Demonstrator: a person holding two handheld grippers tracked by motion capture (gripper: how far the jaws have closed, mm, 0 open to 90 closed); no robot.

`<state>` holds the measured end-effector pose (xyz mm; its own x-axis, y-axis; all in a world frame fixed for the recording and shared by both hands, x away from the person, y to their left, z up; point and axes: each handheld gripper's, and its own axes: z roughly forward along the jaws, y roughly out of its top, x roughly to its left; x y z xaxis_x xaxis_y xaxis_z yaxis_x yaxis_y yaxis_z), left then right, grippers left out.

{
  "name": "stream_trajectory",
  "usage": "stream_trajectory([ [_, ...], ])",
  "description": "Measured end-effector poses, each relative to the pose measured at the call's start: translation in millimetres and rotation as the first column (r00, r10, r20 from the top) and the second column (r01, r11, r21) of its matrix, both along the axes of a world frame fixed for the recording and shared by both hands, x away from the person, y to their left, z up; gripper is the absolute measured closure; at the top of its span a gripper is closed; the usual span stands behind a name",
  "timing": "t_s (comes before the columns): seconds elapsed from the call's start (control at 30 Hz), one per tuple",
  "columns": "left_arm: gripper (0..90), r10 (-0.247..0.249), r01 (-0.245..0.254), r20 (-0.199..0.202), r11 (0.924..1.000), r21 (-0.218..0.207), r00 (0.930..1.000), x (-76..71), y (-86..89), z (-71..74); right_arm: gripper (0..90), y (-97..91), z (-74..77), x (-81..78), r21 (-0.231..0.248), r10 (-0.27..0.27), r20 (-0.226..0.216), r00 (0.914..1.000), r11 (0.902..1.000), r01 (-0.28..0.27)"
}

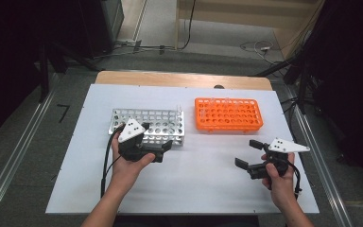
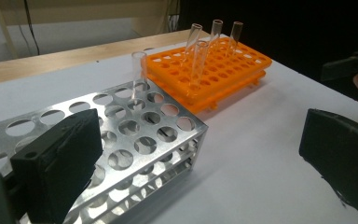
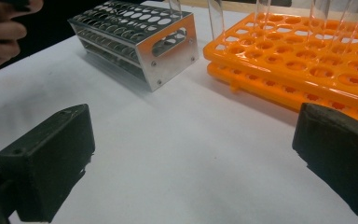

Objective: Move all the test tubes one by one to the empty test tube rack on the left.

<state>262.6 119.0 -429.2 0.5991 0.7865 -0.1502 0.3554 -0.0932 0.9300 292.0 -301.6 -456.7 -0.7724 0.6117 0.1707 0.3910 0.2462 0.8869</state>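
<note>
I hold my left hand-held gripper (image 1: 163, 150) with its jaws spread wide and empty, just beside the front edge of the metal rack (image 1: 147, 124), so the rack holes stay in sight. One clear tube (image 2: 138, 74) stands upright in the rack's far corner hole, nearest the orange rack (image 1: 228, 114); four more tubes stand in that rack. My right hand-held gripper (image 1: 248, 153) waits wide and empty, low over the tabletop (image 1: 203, 179), apart from both racks, keeping the path between racks free.

Blk grippers (image 1: 163, 149), grey triangular plates (image 1: 131, 129), blk cables (image 1: 107, 156), bare forearms
</note>
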Motion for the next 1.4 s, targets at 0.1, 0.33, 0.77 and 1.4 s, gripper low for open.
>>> stream_trajectory([
  [0.1,0.0,-0.002,0.002,0.007,1.0000,0.002,1.0000,-8.3,1.7,-4.3,0.0,0.9,4.1,4.9,0.014,-0.009,-0.002,1.0000,0.9999,0.009],
  [0.33,0.0,-0.003,0.003,-0.010,0.9994,-0.035,0.9999,-19.3,10.2,-12.1,0.0,3.9,12.6,20.8,-0.002,-0.036,0.013,0.9993,0.9994,0.036],
  [0.77,0.0,0.017,-0.017,-0.009,0.9989,-0.043,0.9998,-27.2,29.1,-18.0,1.2,13.6,10.6,67.3,-0.019,-0.118,-0.023,0.9927,0.9929,0.118],
  [1.4,0.0,0.027,-0.028,-0.027,0.9982,-0.053,0.9993,-24.5,32.7,-20.4,48.8,26.0,-0.6,137.2,-0.091,-0.312,-0.069,0.9476,0.9479,0.305],
])
